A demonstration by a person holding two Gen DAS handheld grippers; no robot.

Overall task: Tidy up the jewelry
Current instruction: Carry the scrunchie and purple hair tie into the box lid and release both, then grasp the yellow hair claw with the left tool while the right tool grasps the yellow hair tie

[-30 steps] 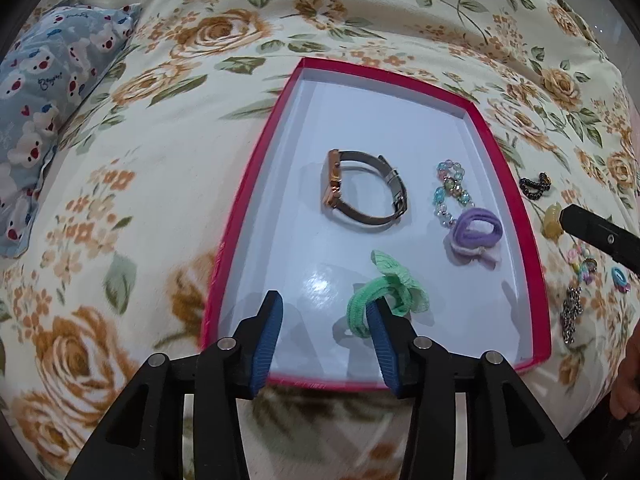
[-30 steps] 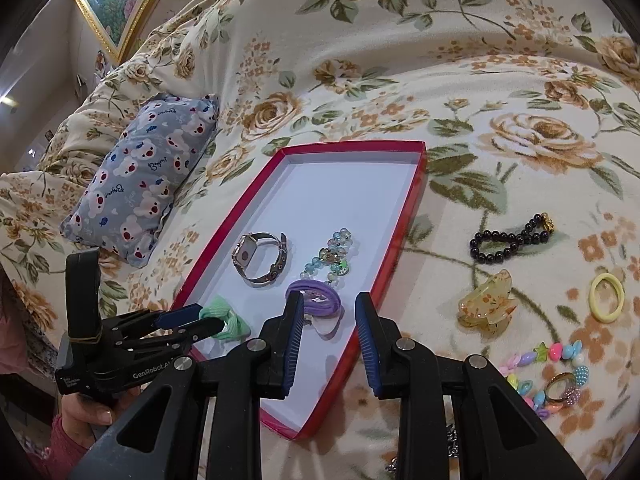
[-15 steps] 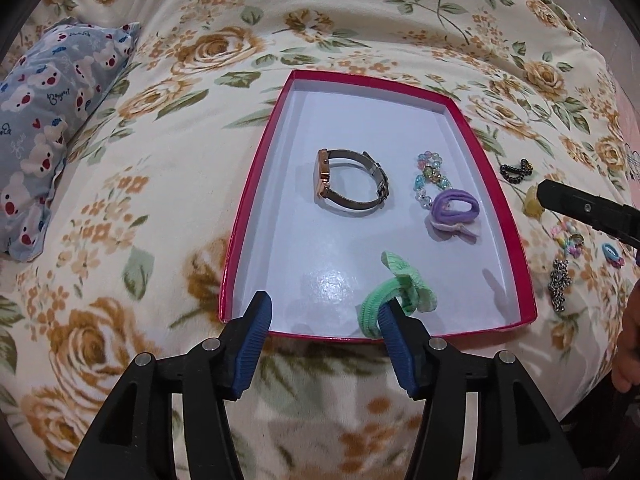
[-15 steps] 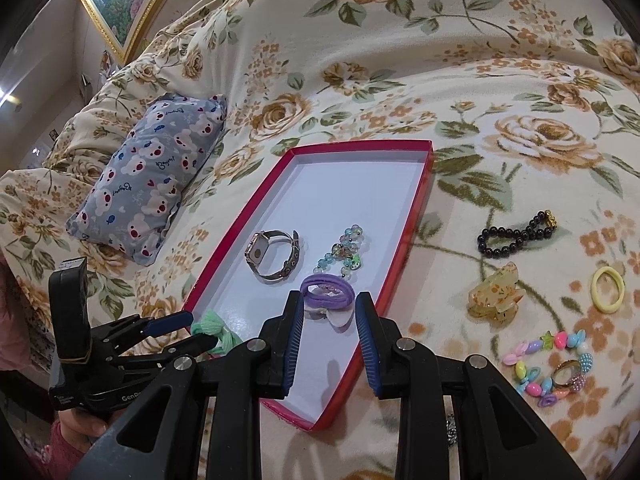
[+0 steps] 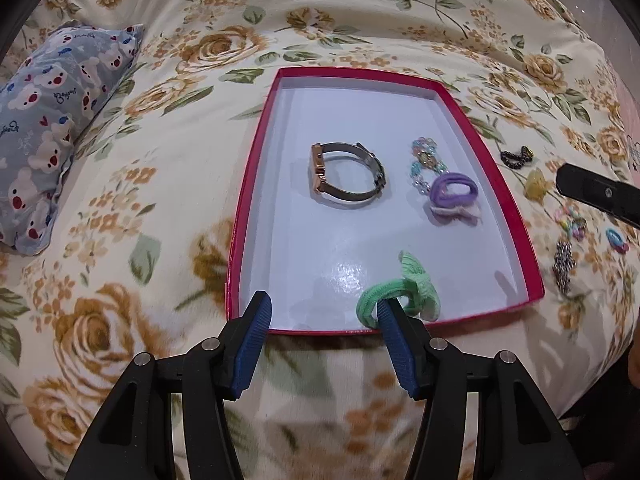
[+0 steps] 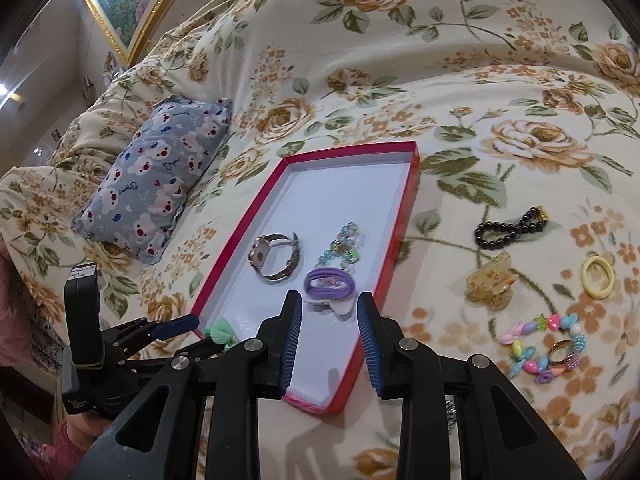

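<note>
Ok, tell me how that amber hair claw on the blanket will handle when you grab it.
The amber hair claw looks like hard glossy plastic, so probably stiff and a bit slippery between pads. It sits tilted on the soft floral blanket, so a nudge may tip it. Its curved teeth could snag the pile or the black bead bracelet nearby.

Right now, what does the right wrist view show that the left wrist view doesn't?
Only the right wrist view: the framed picture, the yellow ring and the whole left gripper. Only the left wrist view: the green hair tie looped over one left finger, and a dark chain. Both: the red tray holding watch, bead bracelet and purple hair tie.
</note>
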